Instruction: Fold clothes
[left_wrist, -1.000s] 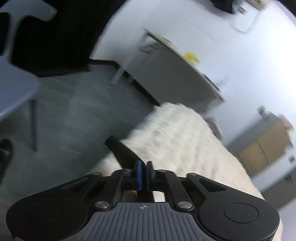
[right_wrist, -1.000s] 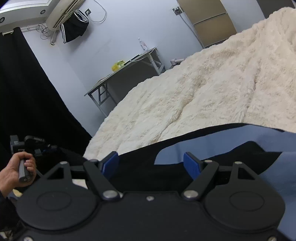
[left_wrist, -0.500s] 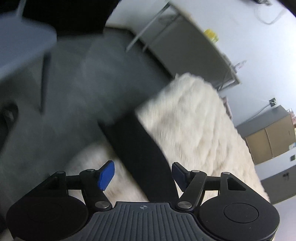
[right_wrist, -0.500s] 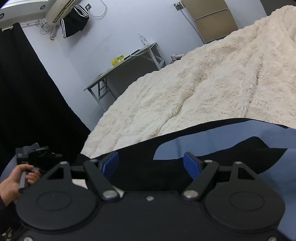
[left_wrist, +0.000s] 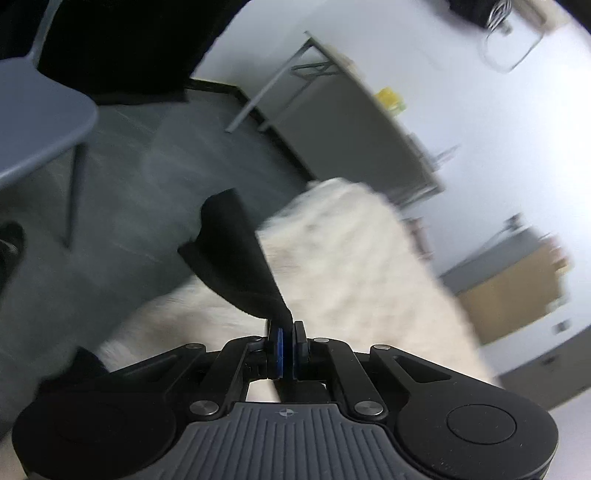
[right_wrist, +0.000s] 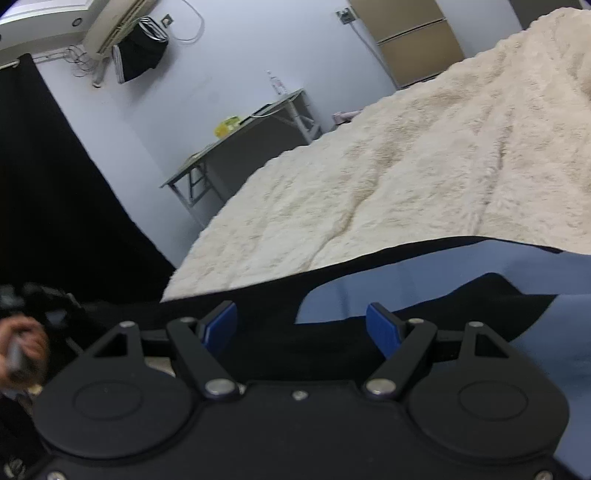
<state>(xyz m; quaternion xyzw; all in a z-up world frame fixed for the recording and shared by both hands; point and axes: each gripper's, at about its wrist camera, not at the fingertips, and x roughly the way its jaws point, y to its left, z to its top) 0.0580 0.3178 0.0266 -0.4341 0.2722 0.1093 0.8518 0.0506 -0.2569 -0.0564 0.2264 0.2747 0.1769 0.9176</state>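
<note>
Step in hand: a black strip of the garment (left_wrist: 236, 258) is taken up at the bed's corner so that it can be carried over for a fold
Left tongs (left_wrist: 287, 347): just closed, pinched on the black strip, which stands up from the pads over the cream blanket (left_wrist: 351, 266)
Right tongs (right_wrist: 303, 326): held wide apart above the garment's black and blue cloth (right_wrist: 424, 269), nothing gripped
Where the garment lies: spread on the near part of the blanket (right_wrist: 406, 166), its far edge taut
Doing it well: the strip is best lifted clear before being drawn across, so no fluffy pile is dragged
Risk: a shallow pinch may slip; the hold is best checked
</note>
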